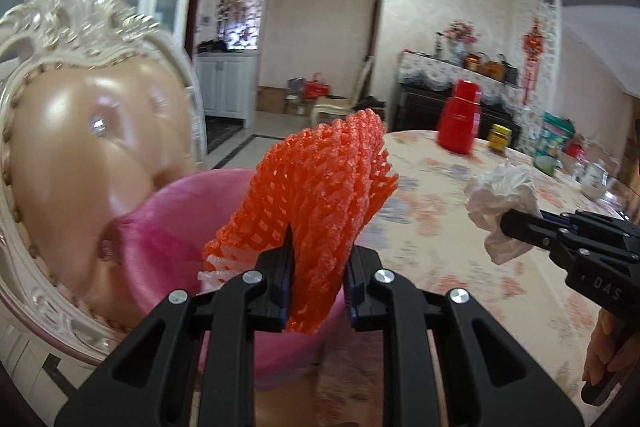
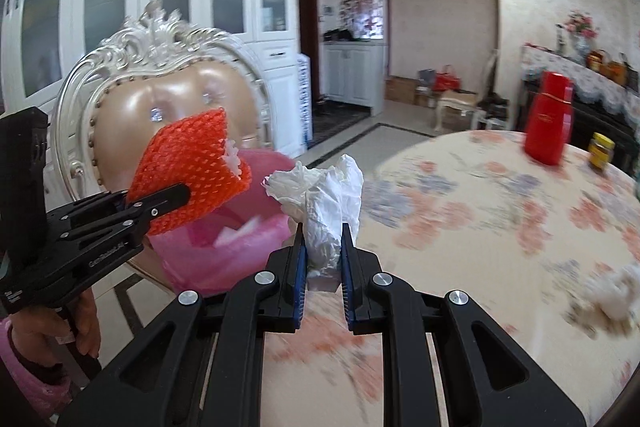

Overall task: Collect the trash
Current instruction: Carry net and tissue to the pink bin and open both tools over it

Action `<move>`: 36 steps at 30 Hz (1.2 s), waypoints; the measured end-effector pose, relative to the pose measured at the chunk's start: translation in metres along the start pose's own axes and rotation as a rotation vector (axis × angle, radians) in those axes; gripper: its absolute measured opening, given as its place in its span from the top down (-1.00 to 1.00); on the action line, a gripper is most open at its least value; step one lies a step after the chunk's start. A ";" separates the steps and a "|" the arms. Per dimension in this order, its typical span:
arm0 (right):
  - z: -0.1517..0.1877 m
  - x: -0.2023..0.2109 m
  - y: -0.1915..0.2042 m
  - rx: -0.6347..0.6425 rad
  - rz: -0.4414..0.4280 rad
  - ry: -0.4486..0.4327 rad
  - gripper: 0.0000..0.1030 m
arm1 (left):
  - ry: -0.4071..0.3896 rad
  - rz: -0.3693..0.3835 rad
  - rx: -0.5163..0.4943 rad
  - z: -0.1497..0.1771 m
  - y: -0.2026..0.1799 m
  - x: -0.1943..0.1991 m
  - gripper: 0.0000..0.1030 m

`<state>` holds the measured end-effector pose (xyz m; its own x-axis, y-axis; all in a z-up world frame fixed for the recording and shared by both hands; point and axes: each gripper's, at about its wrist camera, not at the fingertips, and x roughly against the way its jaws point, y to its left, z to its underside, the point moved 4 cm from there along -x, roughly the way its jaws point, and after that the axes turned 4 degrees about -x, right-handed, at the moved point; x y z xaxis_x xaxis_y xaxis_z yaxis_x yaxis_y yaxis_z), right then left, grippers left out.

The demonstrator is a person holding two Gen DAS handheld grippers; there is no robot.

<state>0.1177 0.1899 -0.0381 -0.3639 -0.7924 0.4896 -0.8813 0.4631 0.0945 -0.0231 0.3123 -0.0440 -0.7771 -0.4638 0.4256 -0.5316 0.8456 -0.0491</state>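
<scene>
Left wrist view
- Left gripper point(image 1: 318, 269): jaws clamped on an orange foam fruit net point(image 1: 320, 187); the net stands up from between the pads and fans out above them.
- Pink bin point(image 1: 192, 227): lined with a pink bag, directly behind and below the net, beside the table edge.
- Chair point(image 1: 80, 131): ornate cream frame, tan padded back, to the left, behind the bin.
- Right gripper point(image 1: 508, 227): enters from the right, fingers pinched on a crumpled white tissue point(image 1: 500, 199), held above the table.
- Table point(image 1: 440, 227): round, covered with a floral cloth.
- Red flask point(image 1: 460, 119): upright at the table's far side, with a yellow-lidded jar point(image 1: 500, 138) near it.

Right wrist view
- Right gripper point(image 2: 323, 247): pads pressed together on the crumpled white tissue point(image 2: 324, 195), which bunches out above the fingertips.
- Left gripper point(image 2: 176, 201): at the left, closed on the orange foam fruit net point(image 2: 188, 167); a hand point(image 2: 60, 327) grips its handle.
- Pink bin point(image 2: 224, 247): below the net and left of the tissue, something white lying inside.
- Chair point(image 2: 168, 87): behind the bin.
- Table point(image 2: 480, 219): cloth blurred.
- Red flask point(image 2: 550, 119): upright at the far right; yellow-lidded jar point(image 2: 601, 150) to its right.
- Whitish wad point(image 2: 612, 299): lies on the cloth at the right edge, too blurred to identify.
</scene>
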 end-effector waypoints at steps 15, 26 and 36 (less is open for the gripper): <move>-0.035 -0.109 0.051 -0.013 -0.195 0.076 0.64 | 0.085 -0.054 0.080 -0.012 0.083 -0.077 0.39; -0.030 -0.134 0.060 -0.017 -0.240 0.098 -0.20 | 0.040 -0.162 0.128 -0.002 0.110 -0.052 -0.40; -0.021 -0.096 0.039 -0.006 -0.157 0.060 -0.28 | 0.005 -0.191 0.108 0.008 0.090 -0.024 -0.89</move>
<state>0.1244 0.2923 -0.0635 -0.2030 -0.8304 0.5189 -0.9241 0.3377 0.1789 -0.0550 0.3975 -0.0660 -0.6571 -0.6112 0.4413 -0.7023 0.7091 -0.0636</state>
